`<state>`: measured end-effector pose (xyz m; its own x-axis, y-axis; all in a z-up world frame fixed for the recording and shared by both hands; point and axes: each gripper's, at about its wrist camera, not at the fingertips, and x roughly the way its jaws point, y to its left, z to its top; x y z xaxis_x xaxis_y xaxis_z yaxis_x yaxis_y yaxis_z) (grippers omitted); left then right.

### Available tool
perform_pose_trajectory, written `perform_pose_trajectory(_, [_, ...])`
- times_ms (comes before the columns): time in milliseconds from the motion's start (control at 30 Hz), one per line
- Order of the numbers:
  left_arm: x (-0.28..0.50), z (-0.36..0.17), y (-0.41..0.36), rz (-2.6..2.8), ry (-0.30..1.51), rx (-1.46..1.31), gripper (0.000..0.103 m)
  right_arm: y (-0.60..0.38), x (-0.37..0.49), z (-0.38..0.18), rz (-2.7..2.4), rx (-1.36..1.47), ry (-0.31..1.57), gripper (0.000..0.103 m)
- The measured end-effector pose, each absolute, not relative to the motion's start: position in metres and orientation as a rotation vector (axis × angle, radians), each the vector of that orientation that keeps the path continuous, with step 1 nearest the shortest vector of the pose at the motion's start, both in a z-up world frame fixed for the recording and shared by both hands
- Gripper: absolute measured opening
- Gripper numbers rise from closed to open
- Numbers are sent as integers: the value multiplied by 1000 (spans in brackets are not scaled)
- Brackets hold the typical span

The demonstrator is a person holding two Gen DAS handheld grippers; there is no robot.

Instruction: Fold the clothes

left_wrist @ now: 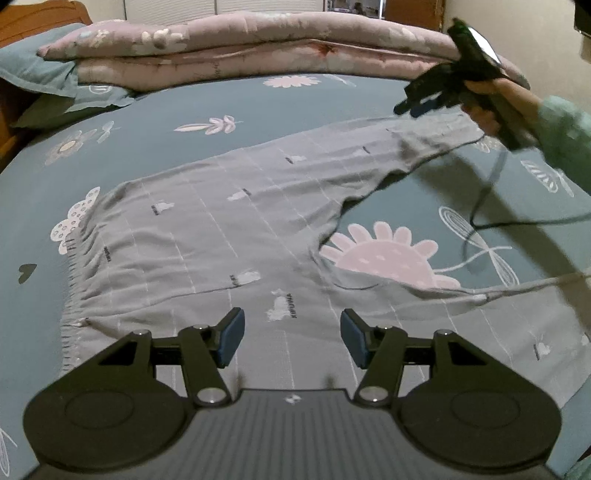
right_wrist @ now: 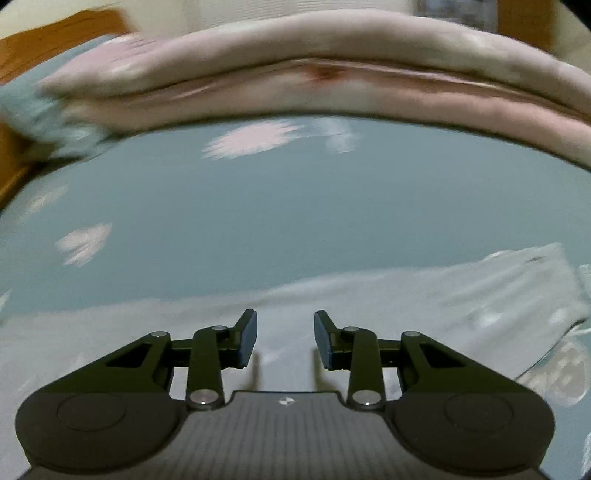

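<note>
Grey patterned trousers (left_wrist: 229, 221) lie spread flat on the blue-green flowered bed sheet (left_wrist: 184, 107), waistband at the left, two legs running right. My left gripper (left_wrist: 291, 332) hovers over the near leg, open, with only cloth below it. In the left wrist view my right gripper (left_wrist: 410, 107) is at the upper right, held by a hand (left_wrist: 495, 107) in a pale green sleeve, just above the end of the far leg. The right wrist view is blurred: the right gripper (right_wrist: 285, 332) stands open, nothing between its pads, over the grey trousers (right_wrist: 406, 306).
A folded pink quilt (left_wrist: 258, 48) runs across the far side of the bed, with a blue-green pillow (left_wrist: 33, 62) and a wooden headboard (left_wrist: 37, 18) at the far left. A thin black cable (left_wrist: 480, 206) hangs from the right gripper over the sheet.
</note>
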<state>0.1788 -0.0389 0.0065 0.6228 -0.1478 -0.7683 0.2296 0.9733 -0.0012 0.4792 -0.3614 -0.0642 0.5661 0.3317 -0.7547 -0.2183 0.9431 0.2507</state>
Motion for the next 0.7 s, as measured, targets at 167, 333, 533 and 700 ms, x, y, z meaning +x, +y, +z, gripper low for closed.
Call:
perform_pose_trajectory(167, [180, 13, -32, -252, 840, 88, 59, -297, 420, -65, 543, 51, 936, 38])
perform_pose_trajectory(333, [179, 13, -20, -266, 833, 94, 59, -263, 395, -93, 491, -170, 954, 36])
perform_pose_trajectory(533, [186, 9, -6, -283, 823, 102, 61, -250, 370, -64, 509, -107, 912, 38])
perform_pose_trajectory(700, [191, 10, -1, -304, 794, 74, 62, -214, 369, -71, 619, -72, 923, 38])
